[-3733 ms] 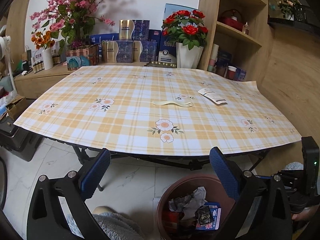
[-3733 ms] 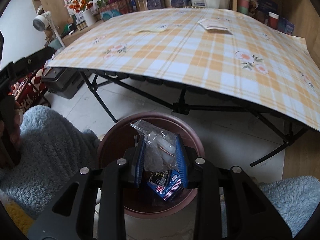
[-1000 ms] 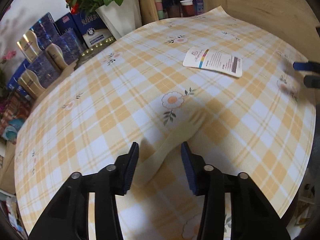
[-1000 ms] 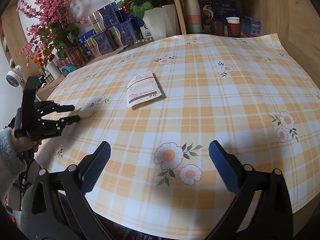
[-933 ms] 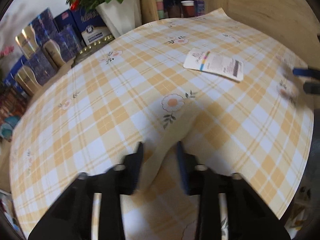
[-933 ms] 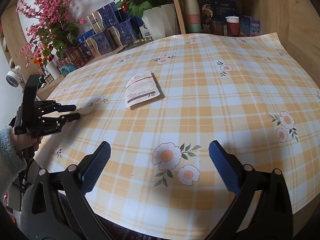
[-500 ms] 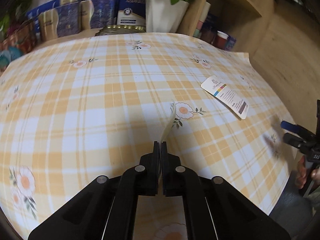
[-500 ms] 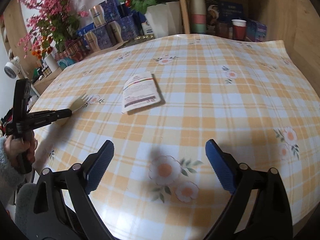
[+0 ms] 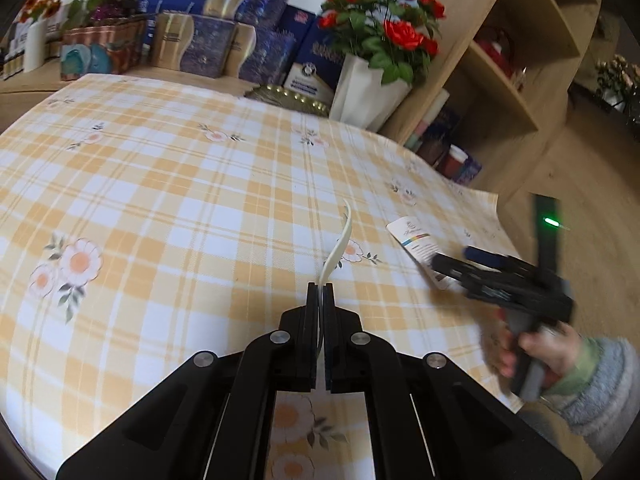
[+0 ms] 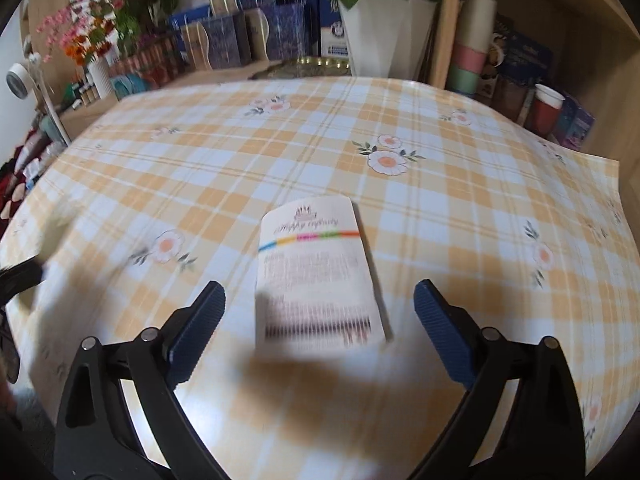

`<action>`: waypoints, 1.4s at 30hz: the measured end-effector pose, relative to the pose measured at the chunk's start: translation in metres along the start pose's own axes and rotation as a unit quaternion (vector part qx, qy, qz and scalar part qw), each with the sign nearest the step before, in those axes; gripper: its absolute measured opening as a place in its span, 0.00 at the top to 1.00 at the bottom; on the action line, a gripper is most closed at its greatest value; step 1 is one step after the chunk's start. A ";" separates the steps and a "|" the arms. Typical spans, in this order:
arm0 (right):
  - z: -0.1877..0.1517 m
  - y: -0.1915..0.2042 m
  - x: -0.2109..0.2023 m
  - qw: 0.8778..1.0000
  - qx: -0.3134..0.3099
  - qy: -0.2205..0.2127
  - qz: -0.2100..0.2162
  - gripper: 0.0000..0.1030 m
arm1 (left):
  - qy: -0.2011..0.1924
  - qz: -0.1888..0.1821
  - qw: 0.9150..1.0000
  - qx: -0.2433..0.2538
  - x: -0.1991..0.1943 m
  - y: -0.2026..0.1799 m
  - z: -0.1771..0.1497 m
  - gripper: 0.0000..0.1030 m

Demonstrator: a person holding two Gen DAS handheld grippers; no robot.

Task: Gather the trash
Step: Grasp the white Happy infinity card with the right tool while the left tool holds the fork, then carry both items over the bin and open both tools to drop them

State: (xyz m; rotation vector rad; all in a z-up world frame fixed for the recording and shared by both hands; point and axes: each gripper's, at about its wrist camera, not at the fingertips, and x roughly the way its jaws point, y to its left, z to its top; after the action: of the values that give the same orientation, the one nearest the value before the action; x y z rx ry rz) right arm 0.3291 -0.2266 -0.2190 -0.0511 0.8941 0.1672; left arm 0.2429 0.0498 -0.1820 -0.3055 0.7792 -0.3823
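Observation:
My left gripper (image 9: 320, 286) is shut on the handle of a cream plastic spork (image 9: 340, 240), which sticks up edge-on above the checked tablecloth (image 9: 168, 200). A flat white paper packet (image 10: 316, 272) with a rainbow stripe lies on the cloth; in the left wrist view the packet (image 9: 414, 242) is at the right. My right gripper (image 10: 318, 296) hangs open just over the packet, one blue pad on each side, touching nothing. In the left wrist view the right gripper (image 9: 460, 258) reaches over the packet, held by a hand in a grey sleeve.
White vase of red roses (image 9: 372, 92), blue and gold gift boxes (image 9: 208, 46) and a gold tray (image 9: 292, 96) line the table's far edge. A wooden shelf (image 9: 500, 80) with stacked cups (image 10: 472, 44) stands at the right. The cloth's right corner (image 10: 600, 172) curls up.
The left jaws closed on the spork, lifted it off the cloth and rolled it edge-on. The right gripper swept across the table to hover over the packet, still open.

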 end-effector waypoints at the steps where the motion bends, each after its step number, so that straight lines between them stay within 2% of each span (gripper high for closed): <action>1: 0.005 0.000 0.007 1.000 0.002 0.008 -0.004 0.08 | -0.003 0.000 1.000 -0.001 -0.006 -0.001 -0.003 0.98; 8: 0.014 -0.001 0.039 0.999 0.021 0.043 -0.013 0.09 | -0.011 -0.003 1.000 -0.018 -0.028 0.004 -0.015 0.98; 10: 0.012 0.001 0.037 0.999 0.018 0.037 -0.014 0.13 | -0.012 -0.002 1.000 -0.021 -0.033 0.006 -0.019 0.98; 13: 0.009 0.006 0.029 0.999 0.003 0.032 -0.004 0.32 | -0.010 0.001 1.000 -0.019 -0.036 0.006 -0.021 0.98; 16: 0.005 0.013 0.021 0.999 -0.006 0.037 -0.011 0.34 | -0.010 0.006 1.000 -0.016 -0.043 0.006 -0.024 0.98; 26: -0.020 0.027 -0.063 0.999 -0.006 -0.031 0.025 0.35 | -0.023 0.001 1.000 -0.016 -0.085 -0.011 -0.041 0.98; 30: -0.047 0.040 -0.106 0.997 -0.038 -0.057 0.033 0.35 | -0.021 -0.003 1.000 -0.012 -0.101 -0.024 -0.053 0.98; 35: -0.087 0.051 -0.148 0.995 -0.041 -0.073 0.063 0.35 | -0.012 -0.006 1.000 0.004 -0.119 -0.045 -0.077 0.98; 42: -0.144 0.060 -0.181 0.992 0.010 -0.068 0.108 0.35 | 0.002 -0.002 0.999 0.033 -0.132 -0.068 -0.110 0.98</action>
State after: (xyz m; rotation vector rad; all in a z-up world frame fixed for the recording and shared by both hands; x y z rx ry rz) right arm 0.0974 -0.2065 -0.1668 0.0752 0.7645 0.3604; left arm 0.0625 0.0340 -0.1476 -0.2451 0.7689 -0.4121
